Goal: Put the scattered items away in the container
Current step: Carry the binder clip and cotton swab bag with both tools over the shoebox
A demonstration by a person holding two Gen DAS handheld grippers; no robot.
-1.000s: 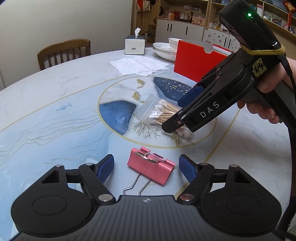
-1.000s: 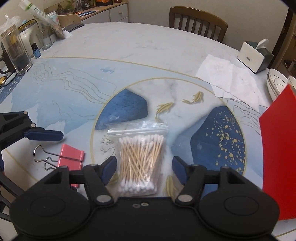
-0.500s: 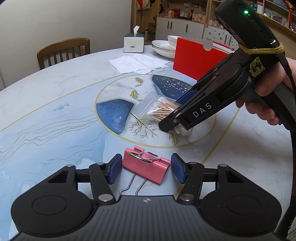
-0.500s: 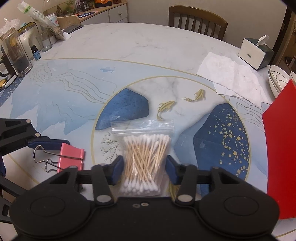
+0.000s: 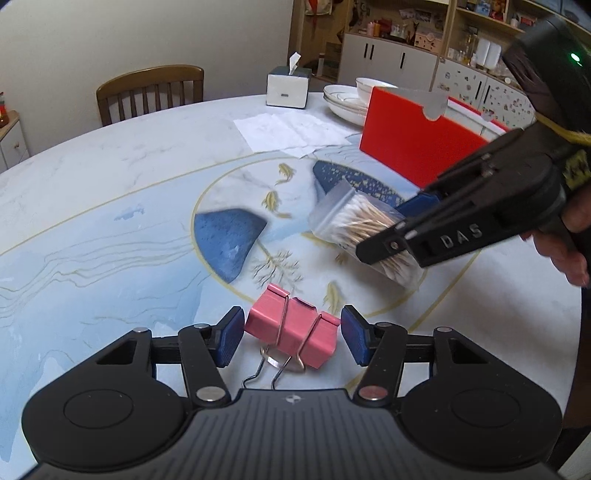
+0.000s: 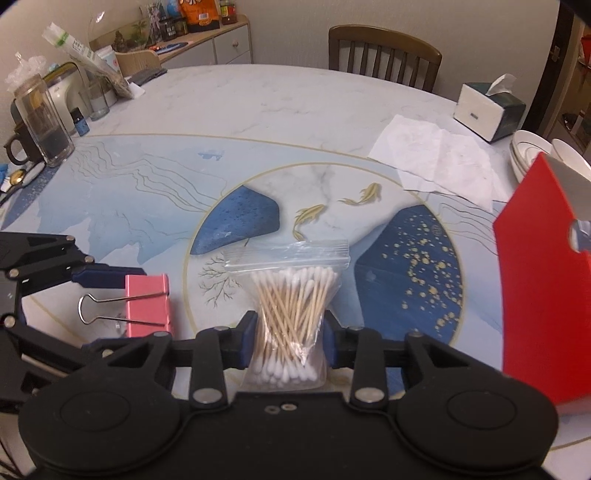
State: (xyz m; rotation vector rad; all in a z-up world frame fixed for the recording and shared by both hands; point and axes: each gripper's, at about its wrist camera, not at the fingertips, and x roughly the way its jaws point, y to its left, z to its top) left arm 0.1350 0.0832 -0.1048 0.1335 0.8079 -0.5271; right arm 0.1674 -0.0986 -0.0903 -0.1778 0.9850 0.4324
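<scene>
The only lettering that could be read cleanly was "DAS", in pale capitals on the black side of the right gripper [image 5: 384,245], seen at the right of the left wrist view. Farther back on that same tool, a yellow sticker [image 5: 576,168] carried dark handwritten marks, perhaps two or three characters, but motion blur left them illegible. On the far side of the table, the white tissue box [image 5: 289,90] bore a small dark label on its front face; its print was too small to make out in either view. Packaging on the far left sideboard [image 6: 199,13] showed coloured print, also unreadable.
</scene>
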